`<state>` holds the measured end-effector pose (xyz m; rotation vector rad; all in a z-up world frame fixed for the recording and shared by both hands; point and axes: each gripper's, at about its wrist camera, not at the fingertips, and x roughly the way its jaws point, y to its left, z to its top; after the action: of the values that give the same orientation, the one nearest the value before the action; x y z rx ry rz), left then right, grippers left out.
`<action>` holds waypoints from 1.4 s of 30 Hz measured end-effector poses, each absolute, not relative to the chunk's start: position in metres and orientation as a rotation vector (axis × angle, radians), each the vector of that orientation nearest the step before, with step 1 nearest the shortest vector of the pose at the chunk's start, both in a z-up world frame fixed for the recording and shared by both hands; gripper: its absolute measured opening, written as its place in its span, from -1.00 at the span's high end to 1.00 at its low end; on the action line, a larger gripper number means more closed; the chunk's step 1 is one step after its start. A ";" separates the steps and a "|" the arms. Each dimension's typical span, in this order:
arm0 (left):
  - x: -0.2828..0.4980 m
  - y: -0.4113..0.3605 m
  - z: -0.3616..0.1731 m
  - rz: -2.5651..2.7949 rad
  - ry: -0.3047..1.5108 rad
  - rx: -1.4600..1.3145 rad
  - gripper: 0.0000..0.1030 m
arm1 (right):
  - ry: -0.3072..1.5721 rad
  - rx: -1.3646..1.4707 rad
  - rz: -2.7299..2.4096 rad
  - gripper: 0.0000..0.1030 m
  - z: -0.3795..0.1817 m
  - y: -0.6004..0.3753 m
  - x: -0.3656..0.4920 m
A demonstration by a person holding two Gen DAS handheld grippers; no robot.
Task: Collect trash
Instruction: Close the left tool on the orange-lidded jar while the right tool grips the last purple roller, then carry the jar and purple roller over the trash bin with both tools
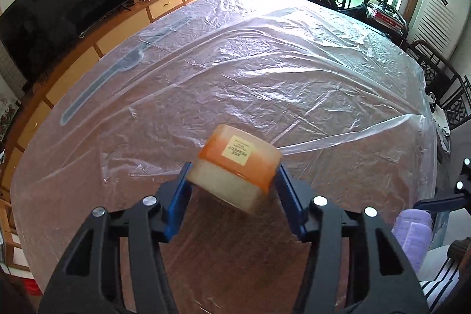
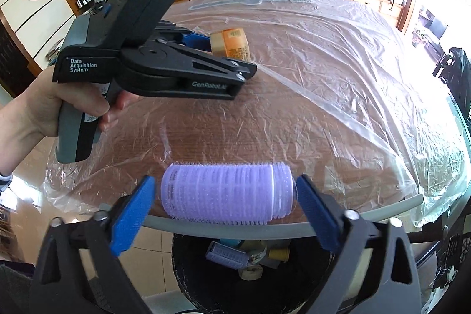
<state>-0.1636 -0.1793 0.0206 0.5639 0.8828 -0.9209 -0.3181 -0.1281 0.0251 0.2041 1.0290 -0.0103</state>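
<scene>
Left gripper (image 1: pixel 234 186) is clamped on the orange-and-white jar (image 1: pixel 235 171), blue pads pressed against its two sides, the jar tipped so its yellow label faces up and away; it looks raised just off the table, though that is hard to judge. From the right wrist view the same jar (image 2: pixel 232 44) shows at the tip of that gripper, with a bare hand (image 2: pixel 53 105) wrapped around the grey handle. Over to the right gripper (image 2: pixel 225 203): its blue fingers (image 2: pixel 132 214) bracket the purple hair roller (image 2: pixel 228 192), which lies on its side at the very near edge of the table. The right-hand pad sits at or against the roller's end, while a thin gap shows at the left-hand pad, so no firm grip there; the roller rests on the table. In the left wrist view the roller (image 1: pixel 412 237) peeks in at the lower right. The wooden table is draped in a crinkled clear plastic sheet (image 1: pixel 265 72), bare apart from these two items. Just below the table edge sits a dark round trash bin (image 2: pixel 191 278), holding a blue roller, a yellow piece and other small scraps. Farther out: a black television (image 1: pixel 67 8) on a wooden cabinet, and chairs by a bright window.
</scene>
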 end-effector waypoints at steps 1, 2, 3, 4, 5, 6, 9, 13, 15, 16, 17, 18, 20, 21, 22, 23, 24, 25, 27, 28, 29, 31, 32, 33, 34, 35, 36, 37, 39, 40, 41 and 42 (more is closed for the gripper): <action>-0.164 -0.179 0.020 -0.922 0.882 0.566 -0.10 | 1.034 0.208 -0.011 -0.57 0.024 -0.129 -0.318; -0.165 -0.180 0.020 -0.925 0.882 0.568 -0.10 | 1.032 0.222 -0.012 -0.57 0.024 -0.130 -0.319; -0.165 -0.180 0.020 -0.928 0.883 0.570 -0.10 | 1.031 0.247 -0.016 -0.57 0.024 -0.133 -0.319; -0.166 -0.180 0.020 -0.931 0.886 0.569 -0.10 | 1.030 0.269 -0.018 -0.57 0.024 -0.137 -0.320; -0.166 -0.179 0.021 -0.930 0.886 0.569 -0.10 | 1.027 0.291 -0.017 -0.57 0.024 -0.141 -0.320; -0.166 -0.179 0.021 -0.922 0.884 0.570 -0.10 | 1.023 0.310 -0.013 -0.57 0.025 -0.145 -0.320; -0.166 -0.176 0.024 -0.906 0.885 0.555 -0.09 | 1.008 0.334 -0.014 -0.57 0.029 -0.154 -0.320; -0.165 -0.171 0.029 -0.879 0.885 0.517 -0.09 | 0.994 0.345 -0.012 -0.56 0.034 -0.164 -0.317; -0.164 -0.169 0.032 -0.861 0.883 0.503 -0.09 | 0.985 0.341 -0.011 -0.56 0.037 -0.169 -0.316; -0.164 -0.167 0.034 -0.850 0.882 0.494 -0.09 | 0.981 0.341 -0.010 -0.57 0.039 -0.172 -0.313; -0.164 -0.165 0.035 -0.839 0.881 0.487 -0.09 | 0.977 0.338 -0.009 -0.57 0.041 -0.174 -0.312; -0.164 -0.162 0.037 -0.825 0.881 0.477 -0.09 | 0.972 0.335 -0.009 -0.57 0.043 -0.177 -0.311; -0.165 -0.158 0.040 -0.802 0.880 0.458 -0.09 | 0.961 0.332 -0.008 -0.57 0.047 -0.184 -0.309; -0.165 -0.155 0.042 -0.792 0.881 0.449 -0.09 | 0.956 0.329 -0.009 -0.56 0.049 -0.188 -0.309; -0.167 -0.151 0.044 -0.777 0.882 0.435 -0.09 | 0.952 0.327 -0.010 -0.56 0.050 -0.192 -0.308; -0.168 -0.148 0.046 -0.765 0.882 0.421 -0.09 | 0.949 0.325 -0.010 -0.57 0.050 -0.193 -0.308; -0.170 -0.145 0.047 -0.755 0.882 0.410 -0.09 | 0.945 0.322 -0.010 -0.57 0.052 -0.197 -0.307; -0.173 -0.141 0.049 -0.742 0.883 0.395 -0.09 | 0.944 0.319 -0.010 -0.57 0.052 -0.198 -0.307; -0.178 -0.135 0.051 -0.722 0.887 0.373 -0.09 | 0.942 0.313 -0.007 -0.57 0.054 -0.203 -0.306; -0.182 -0.133 0.052 -0.706 0.887 0.366 -0.09 | 0.941 0.310 -0.005 -0.57 0.055 -0.205 -0.306; -0.186 -0.130 0.053 -0.692 0.885 0.363 -0.09 | 0.940 0.306 -0.003 -0.57 0.056 -0.206 -0.305; -0.194 -0.127 0.055 -0.670 0.882 0.362 -0.09 | 0.938 0.300 0.004 -0.57 0.058 -0.209 -0.305; -0.198 -0.125 0.056 -0.660 0.881 0.355 -0.09 | 0.937 0.296 0.009 -0.57 0.058 -0.210 -0.305; -0.202 -0.122 0.056 -0.654 0.882 0.346 -0.09 | 0.934 0.291 0.014 -0.57 0.059 -0.211 -0.305; -0.204 -0.122 0.056 -0.650 0.885 0.340 -0.09 | 0.934 0.288 0.018 -0.57 0.059 -0.211 -0.303; -0.207 -0.121 0.055 -0.642 0.890 0.336 -0.09 | 0.936 0.284 0.023 -0.57 0.059 -0.212 -0.303; -0.209 -0.121 0.054 -0.635 0.892 0.334 -0.09 | 0.938 0.282 0.028 -0.57 0.059 -0.212 -0.303; -0.212 -0.120 0.054 -0.628 0.894 0.327 -0.09 | 0.939 0.282 0.034 -0.57 0.059 -0.213 -0.302; -0.216 -0.119 0.054 -0.621 0.902 0.306 -0.09 | 0.939 0.278 0.047 -0.57 0.060 -0.213 -0.301; -0.219 -0.117 0.055 -0.615 0.901 0.298 -0.09 | 0.938 0.276 0.051 -0.57 0.060 -0.212 -0.306; -0.222 -0.115 0.056 -0.611 0.899 0.291 -0.10 | 0.937 0.274 0.059 -0.57 0.061 -0.211 -0.307; -0.224 -0.114 0.056 -0.608 0.898 0.285 -0.09 | 0.936 0.271 0.066 -0.57 0.062 -0.212 -0.307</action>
<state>-0.2244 -0.1140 0.0564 0.2852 0.8979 -0.6076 -0.3069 -0.2116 0.0621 0.2708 0.9358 0.0655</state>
